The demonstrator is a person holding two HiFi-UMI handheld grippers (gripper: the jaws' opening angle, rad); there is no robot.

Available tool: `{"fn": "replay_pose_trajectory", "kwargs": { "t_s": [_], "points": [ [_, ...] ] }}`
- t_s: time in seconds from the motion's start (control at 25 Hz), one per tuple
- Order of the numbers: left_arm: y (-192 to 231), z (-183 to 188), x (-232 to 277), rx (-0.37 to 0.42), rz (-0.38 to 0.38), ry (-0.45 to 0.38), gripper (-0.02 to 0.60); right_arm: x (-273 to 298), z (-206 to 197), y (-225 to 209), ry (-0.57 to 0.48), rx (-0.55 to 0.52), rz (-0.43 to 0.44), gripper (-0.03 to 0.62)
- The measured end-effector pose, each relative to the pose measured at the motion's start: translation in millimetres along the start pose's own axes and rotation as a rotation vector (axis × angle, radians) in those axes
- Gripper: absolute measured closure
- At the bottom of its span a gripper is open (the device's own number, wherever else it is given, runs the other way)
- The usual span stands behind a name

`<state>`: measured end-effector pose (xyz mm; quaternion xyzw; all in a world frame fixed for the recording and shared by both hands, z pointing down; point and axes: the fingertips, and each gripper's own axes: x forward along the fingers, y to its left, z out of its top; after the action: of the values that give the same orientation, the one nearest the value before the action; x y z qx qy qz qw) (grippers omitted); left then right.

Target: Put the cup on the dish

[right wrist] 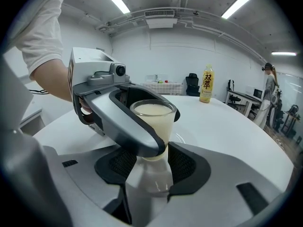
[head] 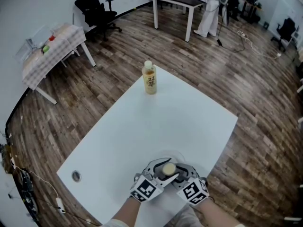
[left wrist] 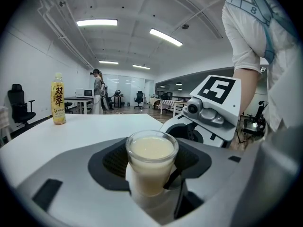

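A small glass cup (head: 168, 168) of creamy liquid sits between both grippers at the near edge of the white table (head: 142, 126). My left gripper (head: 162, 167) comes in from the left and its pads clasp the cup (left wrist: 151, 162) on both sides. My right gripper (head: 178, 172) comes in from the right, and its pads press on the cup's lower part (right wrist: 147, 174). The left gripper's fingers (right wrist: 124, 123) wrap the cup's upper part. A clear dish's rim (right wrist: 182, 138) shows on the table just behind the cup. Whether the cup rests on it is hidden.
A yellow drink bottle (head: 150, 78) stands at the table's far end. A round cable hole (head: 76, 176) sits near the left corner. On the wooden floor stand a cloth-covered table (head: 52, 46), an office chair (head: 97, 8) and a person (head: 208, 11).
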<state>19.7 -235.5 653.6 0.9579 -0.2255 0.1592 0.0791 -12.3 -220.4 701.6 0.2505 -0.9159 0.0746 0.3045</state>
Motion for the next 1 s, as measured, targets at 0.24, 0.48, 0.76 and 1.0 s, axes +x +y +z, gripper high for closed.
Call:
{"fn": "replay_pose_trajectory", "kwargs": {
  "t_s": [0.24,0.48,0.76,1.0],
  "points": [
    [0.9,9.1,-2.9,-0.047,-0.009,-0.065,0.307,-0.4,2.0,-2.7,-0.014,0.033,-0.015,0.373],
    [2.1,17.4,-9.1,-0.064,0.009,-0.088,0.284,-2.2,-0.3,-4.7,-0.013,0.029,-0.018,0.373],
    [10.3,40.7,-29.7,-0.127,0.035,-0.157,0.281,0.0,3.3,-6.0,-0.033,0.049,-0.008,0.373],
    [2.3,49.4,-41.5,-0.123,0.033,-0.154,0.281,-9.7,7.2,-3.5,-0.080,0.081,0.004,0.370]
  ]
}}
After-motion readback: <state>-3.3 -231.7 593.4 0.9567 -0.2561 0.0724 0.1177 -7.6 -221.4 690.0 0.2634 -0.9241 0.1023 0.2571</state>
